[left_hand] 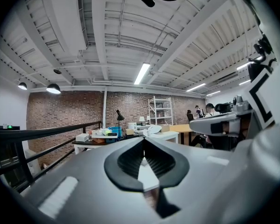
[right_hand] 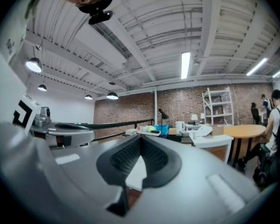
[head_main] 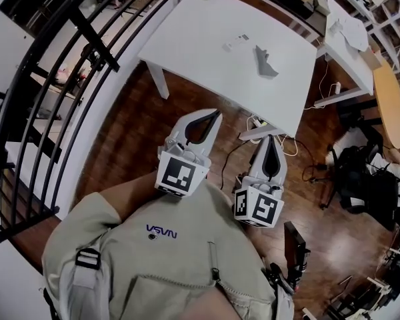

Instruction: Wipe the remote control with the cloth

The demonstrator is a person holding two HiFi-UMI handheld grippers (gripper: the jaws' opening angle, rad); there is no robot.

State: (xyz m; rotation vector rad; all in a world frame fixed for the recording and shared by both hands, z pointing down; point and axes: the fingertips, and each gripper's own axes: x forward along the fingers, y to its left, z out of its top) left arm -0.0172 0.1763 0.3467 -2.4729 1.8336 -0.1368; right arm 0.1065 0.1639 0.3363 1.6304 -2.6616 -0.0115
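In the head view a small white remote control (head_main: 237,43) lies on the white table (head_main: 200,39), with a crumpled grey cloth (head_main: 267,62) just to its right. Both grippers are held level in front of my chest, short of the table's near edge and apart from both objects. My left gripper (head_main: 217,113) is shut with nothing between its jaws, and its own view shows the tips meeting (left_hand: 143,139). My right gripper (head_main: 272,137) is also shut and empty, tips together (right_hand: 140,138).
A black railing (head_main: 53,79) runs along the left. A second white desk (head_main: 347,39) and a round wooden table (head_main: 390,105) stand at the right. Cables and a power strip (head_main: 257,122) lie on the wooden floor under the table's near corner. A black chair (head_main: 367,179) is further right.
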